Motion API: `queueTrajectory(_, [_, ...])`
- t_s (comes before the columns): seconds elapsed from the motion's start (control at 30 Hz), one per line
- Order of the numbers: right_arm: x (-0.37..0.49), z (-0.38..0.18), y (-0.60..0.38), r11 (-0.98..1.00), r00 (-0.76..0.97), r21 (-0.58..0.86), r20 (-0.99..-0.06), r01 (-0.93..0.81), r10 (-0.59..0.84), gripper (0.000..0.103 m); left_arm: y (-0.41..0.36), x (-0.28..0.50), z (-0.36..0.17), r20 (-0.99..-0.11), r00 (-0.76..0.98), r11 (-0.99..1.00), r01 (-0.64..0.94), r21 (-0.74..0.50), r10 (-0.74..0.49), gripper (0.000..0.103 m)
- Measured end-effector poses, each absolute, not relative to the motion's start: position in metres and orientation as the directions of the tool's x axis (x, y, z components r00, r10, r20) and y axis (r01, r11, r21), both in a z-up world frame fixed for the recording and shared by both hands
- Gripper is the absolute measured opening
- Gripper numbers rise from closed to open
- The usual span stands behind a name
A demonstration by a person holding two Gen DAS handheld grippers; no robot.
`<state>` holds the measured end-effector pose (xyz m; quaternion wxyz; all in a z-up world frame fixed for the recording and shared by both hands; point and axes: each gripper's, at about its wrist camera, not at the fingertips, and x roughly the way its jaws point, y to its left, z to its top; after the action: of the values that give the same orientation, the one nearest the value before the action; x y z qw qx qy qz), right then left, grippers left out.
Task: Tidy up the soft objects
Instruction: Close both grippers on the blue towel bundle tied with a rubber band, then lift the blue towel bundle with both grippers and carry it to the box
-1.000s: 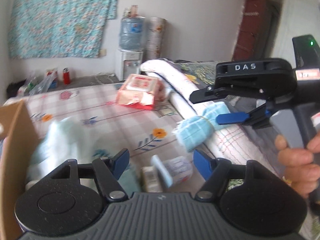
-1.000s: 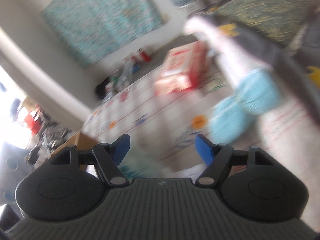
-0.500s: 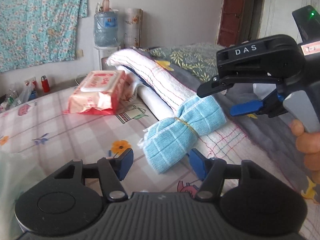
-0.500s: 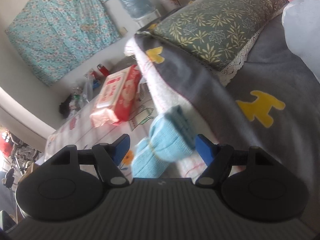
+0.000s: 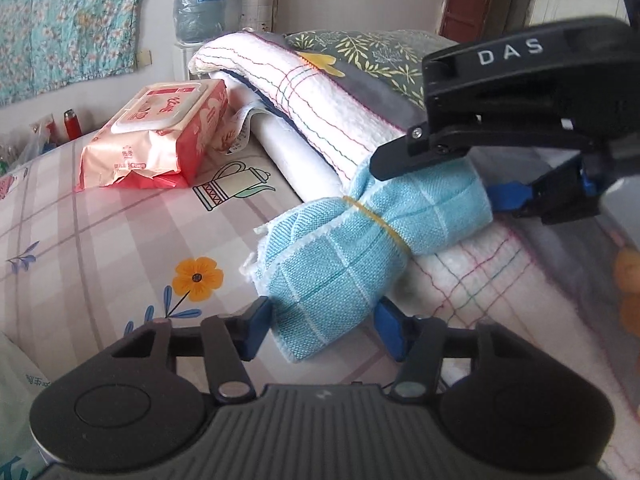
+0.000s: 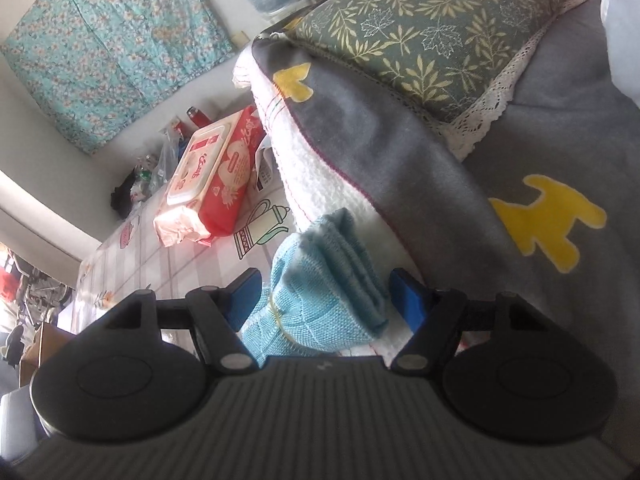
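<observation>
A light blue towel [image 5: 360, 232], rolled and bound at its middle by a yellow rubber band [image 5: 376, 220], lies on the flowered bed sheet [image 5: 120, 240], leaning on a folded white blanket [image 5: 312, 96]. My left gripper [image 5: 322, 324] straddles the towel's near end. Its jaws are closing, with the blue pads close beside the cloth and no visible squeeze. My right gripper [image 6: 326, 294] straddles the towel's [image 6: 316, 256] far end, its jaws also closing with gaps on both sides. In the left wrist view the right gripper [image 5: 436, 182] comes in from the right over that end.
A pink and red wet-wipes pack [image 5: 156, 140] lies on the sheet beyond the towel. A grey blanket with yellow shapes [image 6: 400, 152] and a leaf-patterned pillow [image 6: 432, 36] lie to the right. A plastic bag [image 5: 16, 380] and a cardboard box [image 6: 40, 344] are at the left.
Both grippers swung away from the box and bag, came down over the blue towel, and now bracket its two ends. Both pairs of jaws have narrowed.
</observation>
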<state>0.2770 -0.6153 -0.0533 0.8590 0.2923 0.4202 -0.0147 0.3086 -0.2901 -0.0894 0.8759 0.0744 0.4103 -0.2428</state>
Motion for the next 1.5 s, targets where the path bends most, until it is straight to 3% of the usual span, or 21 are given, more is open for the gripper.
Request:
queueTrajectory(0.17, [0.275, -0.055, -0.62, 0.817, 0.656, 0.506, -0.721, 0.277, 0.224, 0.037, -0.293, 0.31, -0.088, -0.758, 0.566, 0.881, 0.473, -0.024, -0.324, 0.03])
queueTrajectory(0.23, [0.272, -0.055, -0.621, 0.81, 0.661, 0.516, -0.715, 0.277, 0.23, 0.028, -0.293, 0.309, -0.085, -0.756, 0.572, 0.881, 0.472, -0.014, -0.318, 0.021])
queueTrajectory(0.37, [0.264, -0.045, -0.62, 0.805, 0.678, 0.532, -0.695, 0.263, 0.239, 0.021, -0.29, 0.299, -0.074, -0.745, 0.583, 0.883, 0.47, -0.016, -0.324, 0.017])
queueTrajectory(0.63, [0.234, 0.004, -0.606, 0.808, 0.739, 0.56, -0.621, 0.184, 0.261, 0.019, -0.265, 0.265, -0.026, -0.668, 0.651, 0.877, 0.48, -0.007, -0.361, 0.017])
queueTrajectory(0.93, [0.21, 0.083, -0.557, 0.804, 0.8, 0.595, -0.473, -0.017, 0.368, 0.019, -0.19, 0.232, 0.046, -0.541, 0.771, 0.917, 0.399, -0.001, -0.336, 0.016])
queueTrajectory(1.23, [0.218, 0.121, -0.442, 0.726, 0.717, 0.642, -0.383, -0.246, 0.583, 0.019, -0.063, 0.197, 0.085, -0.479, 0.865, 0.983, 0.183, 0.031, -0.146, 0.016])
queueTrajectory(1.5, [0.231, 0.127, -0.292, 0.604, 0.48, 0.693, -0.405, -0.394, 0.778, 0.019, 0.057, 0.148, 0.09, -0.493, 0.866, 0.996, -0.063, 0.064, 0.087, 0.016])
